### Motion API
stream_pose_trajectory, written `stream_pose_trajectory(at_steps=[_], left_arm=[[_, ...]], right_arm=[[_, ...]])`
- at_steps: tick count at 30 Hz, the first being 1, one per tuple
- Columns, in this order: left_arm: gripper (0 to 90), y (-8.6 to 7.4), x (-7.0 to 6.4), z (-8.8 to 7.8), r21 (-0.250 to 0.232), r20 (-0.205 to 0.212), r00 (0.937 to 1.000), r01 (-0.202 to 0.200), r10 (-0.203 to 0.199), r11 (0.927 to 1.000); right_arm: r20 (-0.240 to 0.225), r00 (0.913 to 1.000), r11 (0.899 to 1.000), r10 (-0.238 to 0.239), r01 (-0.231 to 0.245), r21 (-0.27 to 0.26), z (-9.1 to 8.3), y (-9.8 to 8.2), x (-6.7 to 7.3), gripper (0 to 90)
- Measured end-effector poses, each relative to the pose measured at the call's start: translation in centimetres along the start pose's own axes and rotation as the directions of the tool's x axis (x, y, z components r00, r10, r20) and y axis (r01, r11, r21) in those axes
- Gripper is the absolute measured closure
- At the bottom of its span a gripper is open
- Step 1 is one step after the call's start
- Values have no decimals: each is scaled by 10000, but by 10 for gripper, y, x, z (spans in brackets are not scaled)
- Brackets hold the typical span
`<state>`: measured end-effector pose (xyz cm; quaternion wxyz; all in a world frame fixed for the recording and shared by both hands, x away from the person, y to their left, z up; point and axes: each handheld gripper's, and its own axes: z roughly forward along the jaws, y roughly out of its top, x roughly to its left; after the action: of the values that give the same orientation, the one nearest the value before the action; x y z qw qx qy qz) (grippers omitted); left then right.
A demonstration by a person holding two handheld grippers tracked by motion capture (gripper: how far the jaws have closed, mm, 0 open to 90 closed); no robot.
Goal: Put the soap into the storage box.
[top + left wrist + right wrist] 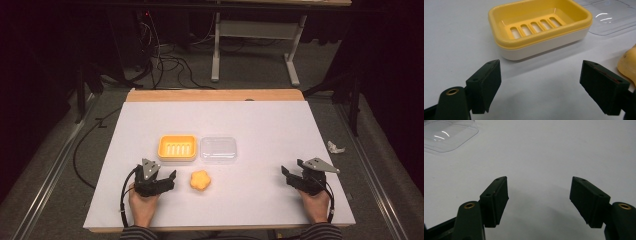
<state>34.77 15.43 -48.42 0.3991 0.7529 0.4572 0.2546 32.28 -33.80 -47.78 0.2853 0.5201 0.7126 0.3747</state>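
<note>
Our right claw has both black jaws rising from the bottom edge, set wide apart w/ nothing between them, just bare white tabletop. We see a brass-coloured screw hole on each jaw base. Clear plastic lid lies at top left, well apart from the jaws, glare on it.

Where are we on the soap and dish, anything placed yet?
Done: nothing placed. The yellow soap dish sits empty, its slotted tray bare, and the clear lid lies beside it on the table.
In hand: nothing. The left gripper is open, close beside the orange soap; the right gripper is open over bare table.
Left, likely: grip the soap, set it in the dish, perhaps fit the lid.
</note>
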Motion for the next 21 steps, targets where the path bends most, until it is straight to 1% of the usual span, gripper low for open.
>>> stream_pose_trajectory(at_steps=[8, 10, 13, 14, 17, 21], left_arm=[[192, 0, 0, 0, 34, 60, 10000, 10, -11, 10000], [192, 0, 0, 0, 56, 90, 10000, 20, -20, 10000], [191, 0, 0, 0, 4, 45, 10000, -5, 5, 10000], [192, 0, 0, 0, -78, 3, 10000, 11, -11, 10000], [206, 0, 0, -1, -110, 64, 10000, 68, -67, 9999], [209, 0, 0, -1, -106, -19, 10000, 38, -38, 9999]], right_arm=[[51, 9999, 9999, 97, -97, 55, 0, 0, 0, 313], [39, 10000, 10000, 54, -55, 16, 0, 0, -1, 311], [39, 10000, 10000, 62, -62, 17, 0, 0, -1, 310], [52, 9999, 9999, 87, -88, 50, 0, 0, 0, 310], [52, 9999, 9999, 101, -101, 55, 0, 0, 0, 310], [100, 9999, 9999, -112, 112, 5, 0, 0, 1, 309]])
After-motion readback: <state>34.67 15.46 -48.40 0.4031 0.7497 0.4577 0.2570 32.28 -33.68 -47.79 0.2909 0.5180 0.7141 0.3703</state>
